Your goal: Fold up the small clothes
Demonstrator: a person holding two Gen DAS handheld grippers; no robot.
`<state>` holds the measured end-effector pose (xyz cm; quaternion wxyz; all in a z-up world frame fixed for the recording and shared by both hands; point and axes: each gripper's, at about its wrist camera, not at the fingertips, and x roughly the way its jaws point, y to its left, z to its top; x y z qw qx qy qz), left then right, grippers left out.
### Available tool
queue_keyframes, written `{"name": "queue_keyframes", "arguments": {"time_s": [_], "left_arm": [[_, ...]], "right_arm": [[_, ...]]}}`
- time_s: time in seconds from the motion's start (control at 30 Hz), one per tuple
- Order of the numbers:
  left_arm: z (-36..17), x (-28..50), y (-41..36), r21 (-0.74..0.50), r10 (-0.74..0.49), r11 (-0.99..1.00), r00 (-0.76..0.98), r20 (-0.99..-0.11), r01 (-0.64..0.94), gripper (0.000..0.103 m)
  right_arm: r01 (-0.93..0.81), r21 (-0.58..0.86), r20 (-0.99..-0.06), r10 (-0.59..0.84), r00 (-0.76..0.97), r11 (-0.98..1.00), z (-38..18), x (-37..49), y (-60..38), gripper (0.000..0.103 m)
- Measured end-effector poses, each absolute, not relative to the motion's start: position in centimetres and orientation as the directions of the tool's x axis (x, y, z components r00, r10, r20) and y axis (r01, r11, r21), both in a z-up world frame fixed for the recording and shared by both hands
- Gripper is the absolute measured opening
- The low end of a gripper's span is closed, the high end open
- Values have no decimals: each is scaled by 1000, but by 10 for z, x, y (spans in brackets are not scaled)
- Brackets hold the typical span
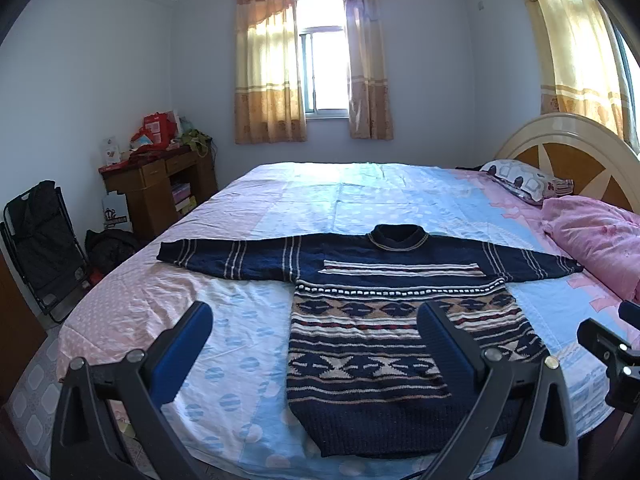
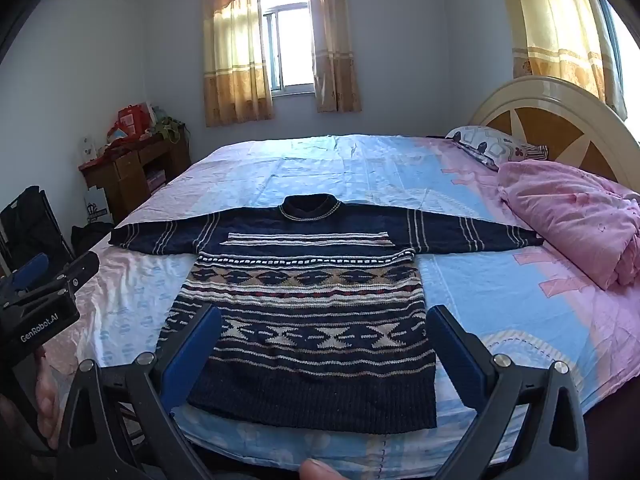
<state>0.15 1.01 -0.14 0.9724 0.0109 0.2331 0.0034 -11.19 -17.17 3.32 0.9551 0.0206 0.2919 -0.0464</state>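
Here your sweater (image 1: 384, 312) lies flat on the bed (image 1: 248, 344), front up, both sleeves spread straight out to the sides, collar toward the window (image 1: 324, 56) and hem at the near edge. Your left gripper (image 1: 316, 320) hangs above the hem's left part, jaws wide apart, nothing between them. Your right gripper (image 2: 324, 320) hangs over the lower body of the sweater, jaws just as wide, gripping nothing. A pink quilt (image 2: 572, 216) sits bunched by the headboard (image 2: 552, 120).

Pink quilt (image 2: 572, 216) beside patterned pillow (image 2: 486, 146); cluttered (perhaps gift bags) wooden desk (image 1: 160, 188).
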Motion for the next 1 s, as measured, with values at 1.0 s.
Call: {"name": "queue_keyframes", "arguments": {"time_s": [1.0], "left_arm": [[-7,3,10,36,18,999,890,-455,-2,103]], "right_arm": [[106,16,-595,-76,800,994,25,-101,-172,102]]}}
